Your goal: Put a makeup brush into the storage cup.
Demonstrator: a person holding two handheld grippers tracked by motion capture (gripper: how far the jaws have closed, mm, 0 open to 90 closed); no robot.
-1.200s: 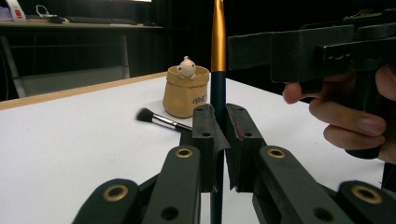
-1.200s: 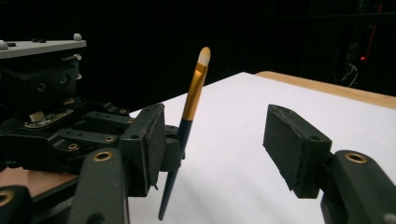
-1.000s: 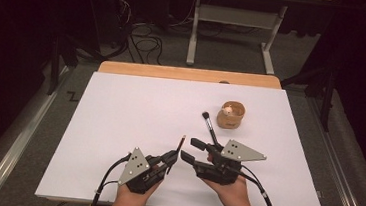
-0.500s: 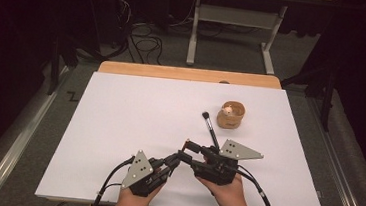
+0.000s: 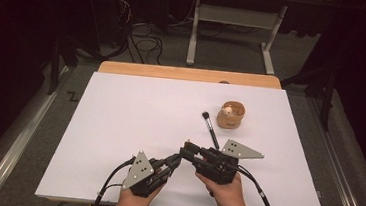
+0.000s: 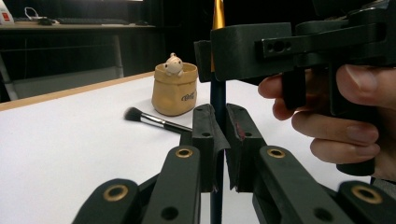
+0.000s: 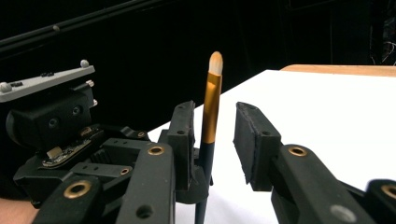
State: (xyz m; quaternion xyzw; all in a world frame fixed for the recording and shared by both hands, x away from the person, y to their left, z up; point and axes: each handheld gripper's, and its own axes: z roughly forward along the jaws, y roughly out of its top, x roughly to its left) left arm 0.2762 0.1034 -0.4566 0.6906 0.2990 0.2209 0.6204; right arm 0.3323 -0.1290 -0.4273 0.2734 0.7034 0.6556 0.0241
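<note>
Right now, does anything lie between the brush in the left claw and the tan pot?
Yes: a black makeup brush lies on the table before the pot, across that path. The open right claw also flanks the held brush.

Most of the white bench [image 5: 118, 127] is wide open on the left and centre. Only clutter sits right of centre: a tan pot [image 5: 231, 115] and just beside it a black makeup brush [image 5: 210, 129], lying right ahead of the right claw [image 5: 187, 150].
</note>
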